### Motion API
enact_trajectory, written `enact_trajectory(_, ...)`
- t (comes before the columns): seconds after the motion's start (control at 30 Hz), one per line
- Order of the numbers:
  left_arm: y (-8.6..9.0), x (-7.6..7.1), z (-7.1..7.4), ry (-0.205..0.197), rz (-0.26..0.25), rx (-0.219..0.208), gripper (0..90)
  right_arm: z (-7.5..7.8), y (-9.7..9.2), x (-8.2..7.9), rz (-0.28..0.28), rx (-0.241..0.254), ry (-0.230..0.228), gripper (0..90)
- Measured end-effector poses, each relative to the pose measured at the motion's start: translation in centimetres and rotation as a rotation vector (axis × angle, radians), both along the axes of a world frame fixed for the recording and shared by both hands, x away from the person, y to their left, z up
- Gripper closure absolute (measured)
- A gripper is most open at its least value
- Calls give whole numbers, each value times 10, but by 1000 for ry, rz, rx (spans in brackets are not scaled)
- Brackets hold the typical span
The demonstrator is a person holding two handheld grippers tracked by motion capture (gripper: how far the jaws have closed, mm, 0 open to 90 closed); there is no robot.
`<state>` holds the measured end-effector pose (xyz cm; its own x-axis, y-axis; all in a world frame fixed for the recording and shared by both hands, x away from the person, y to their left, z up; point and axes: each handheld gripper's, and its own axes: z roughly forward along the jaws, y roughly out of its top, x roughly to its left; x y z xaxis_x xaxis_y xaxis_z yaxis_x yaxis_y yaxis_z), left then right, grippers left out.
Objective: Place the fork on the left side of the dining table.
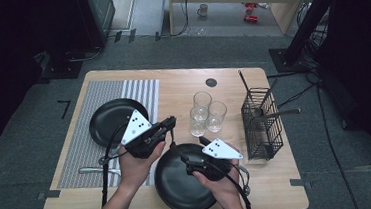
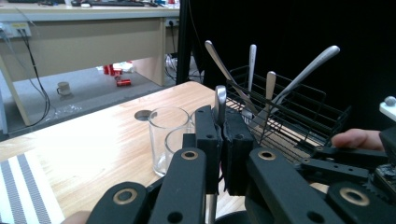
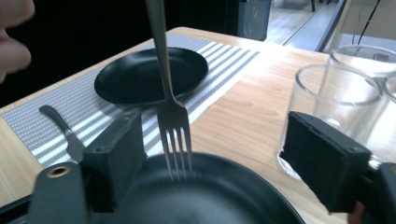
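Observation:
My left gripper is shut on the handle of a silver fork. The fork hangs tines down over the near black plate. My right gripper is open just above that plate. Its jaws stand on either side of the fork's tines without touching them.
A second black plate lies on a striped placemat, with a knife near its front edge. Three clear glasses stand mid-table. A black wire basket with cutlery stands at the right.

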<state>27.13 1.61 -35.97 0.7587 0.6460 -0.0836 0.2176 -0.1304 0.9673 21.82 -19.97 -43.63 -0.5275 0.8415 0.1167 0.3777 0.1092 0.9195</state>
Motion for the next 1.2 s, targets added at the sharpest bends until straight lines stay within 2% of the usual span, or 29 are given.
enact_trajectory(0.17,3,5,2,-5,22,-5,887,-5,-13,-3,-3,-5,22,158)
enact_trajectory(0.6,12,23,2,-22,67,4,886,-22,-52,-14,-64,-4,70,148)
enact_trajectory(0.77,16,31,1,4,79,-12,886,-27,-65,-19,-84,-6,78,149)
enact_trajectory(0.97,16,39,-1,7,88,9,885,-36,-80,-24,-113,-12,99,149)
enact_trajectory(1.2,20,51,0,17,117,-10,885,-48,-97,-30,-141,-23,125,150)
